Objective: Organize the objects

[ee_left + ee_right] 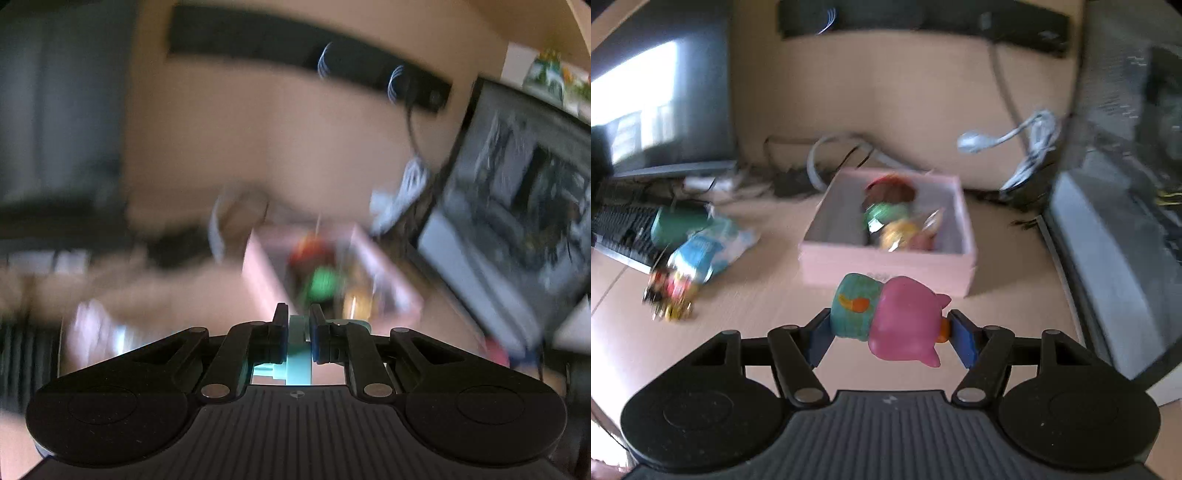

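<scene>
Right gripper [890,332] nearest, clamped on pink toy figure [905,325] with teal lower part, held sideways between blue pads [964,341], above wooden desk [757,325]. Just beyond, pink box [886,266], open top, holding several blurred toys: yellow one [899,232], green one [882,216], red-brown one [890,190]. Left of box, well apart: blue packet [701,251], small red-yellow toy [670,291], green object [677,223] lying against black keyboard [620,229]. Behind box, cable tangle, then monitor [661,99] at far left, second screen [1115,206] at right.

Left gripper [298,325] pinched on thin teal piece [297,365], fingers nearly together. Heavy motion blur in left wrist view. Ahead, same pink box [266,273] with green blob [323,284] and red blob inside. Tilted monitor [517,206] to right, black bar [295,48] on far wall.
</scene>
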Tool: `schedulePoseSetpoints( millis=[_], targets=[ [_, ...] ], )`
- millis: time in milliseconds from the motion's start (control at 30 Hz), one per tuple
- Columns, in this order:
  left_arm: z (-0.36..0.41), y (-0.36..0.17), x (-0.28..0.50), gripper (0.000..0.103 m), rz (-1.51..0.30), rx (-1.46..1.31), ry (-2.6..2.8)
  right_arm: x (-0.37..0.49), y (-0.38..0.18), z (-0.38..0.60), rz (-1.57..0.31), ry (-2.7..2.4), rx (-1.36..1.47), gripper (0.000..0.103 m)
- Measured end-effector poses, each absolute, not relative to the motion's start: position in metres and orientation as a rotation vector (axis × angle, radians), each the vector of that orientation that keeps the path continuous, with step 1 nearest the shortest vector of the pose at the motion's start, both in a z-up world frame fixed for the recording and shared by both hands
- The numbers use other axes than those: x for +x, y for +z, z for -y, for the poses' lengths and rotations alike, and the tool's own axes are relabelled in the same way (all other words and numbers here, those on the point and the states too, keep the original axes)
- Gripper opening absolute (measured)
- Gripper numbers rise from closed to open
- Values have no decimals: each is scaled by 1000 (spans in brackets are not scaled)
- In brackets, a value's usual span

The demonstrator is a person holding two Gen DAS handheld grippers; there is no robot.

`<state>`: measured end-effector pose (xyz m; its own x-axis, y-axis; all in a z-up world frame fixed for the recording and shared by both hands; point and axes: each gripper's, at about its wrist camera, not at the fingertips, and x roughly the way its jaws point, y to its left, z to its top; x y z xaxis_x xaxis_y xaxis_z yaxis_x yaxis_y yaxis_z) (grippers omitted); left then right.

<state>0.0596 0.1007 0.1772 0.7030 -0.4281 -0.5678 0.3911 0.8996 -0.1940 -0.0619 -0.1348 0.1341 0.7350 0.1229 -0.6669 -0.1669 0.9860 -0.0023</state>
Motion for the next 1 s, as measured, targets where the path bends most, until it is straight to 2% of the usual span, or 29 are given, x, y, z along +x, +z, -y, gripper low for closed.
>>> schedulePoseSetpoints(
  millis=[100,267,367,533,767,867,1000],
  targets=[
    [-73,189,105,15,-609,-122,-456,-57,136,146,-714,130,-39,66],
    [-63,170,135,19,-589,-327,-449,-55,135,158,-704,107,18,66],
    [-70,154,130,19,-596,-368,-404,-51,134,165,-709,95,49,66],
    [-93,117,97,19,-728,-352,-352,-26,141,174,-724,130,85,66],
    [-125,77,55,19,-847,-330,-276,68,205,174,-567,184,169,69],
    [-131,74,48,19,-860,-283,-278,108,212,178,-578,179,213,72],
    [-140,74,51,19,-852,-304,-274,99,213,190,-538,187,236,73]
  ],
)
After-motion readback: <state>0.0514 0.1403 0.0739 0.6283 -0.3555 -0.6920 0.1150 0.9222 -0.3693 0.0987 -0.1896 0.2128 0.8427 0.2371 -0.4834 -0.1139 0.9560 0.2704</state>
